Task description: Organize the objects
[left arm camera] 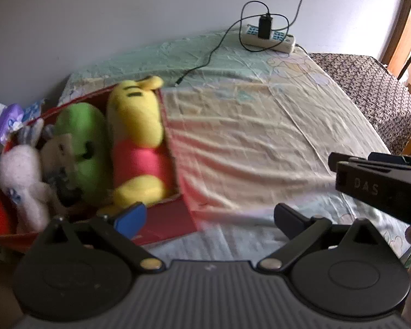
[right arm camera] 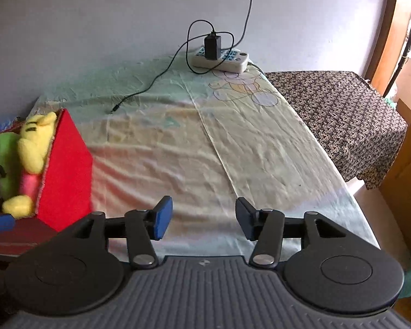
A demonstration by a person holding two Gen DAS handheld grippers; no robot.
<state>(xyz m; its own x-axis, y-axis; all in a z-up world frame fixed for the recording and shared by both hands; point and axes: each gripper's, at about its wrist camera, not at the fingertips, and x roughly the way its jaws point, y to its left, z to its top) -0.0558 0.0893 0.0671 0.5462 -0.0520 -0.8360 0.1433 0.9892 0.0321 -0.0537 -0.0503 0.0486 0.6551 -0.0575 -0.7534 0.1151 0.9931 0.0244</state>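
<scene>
Both tongs [left arm camera: 209,218] [right arm camera: 202,220] gape empty; fuzzy cylindrical plush toys [left arm camera: 135,134] fill red box [left arm camera: 167,224].

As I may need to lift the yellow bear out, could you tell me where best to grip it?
Grip the yellow bear across its red middle, coming from above: it lies lengthwise in the red box, its top exposed, with the green toy against one side.

Open bed sheet [right arm camera: 178,150] is lying clear from center toward three o'clock. The red box [right arm camera: 65,170] of plush toys [left arm camera: 134,126] is blocking nine o'clock; a power strip [right arm camera: 224,57] and cable [right arm camera: 150,85] are crowding twelve o'clock.
</scene>
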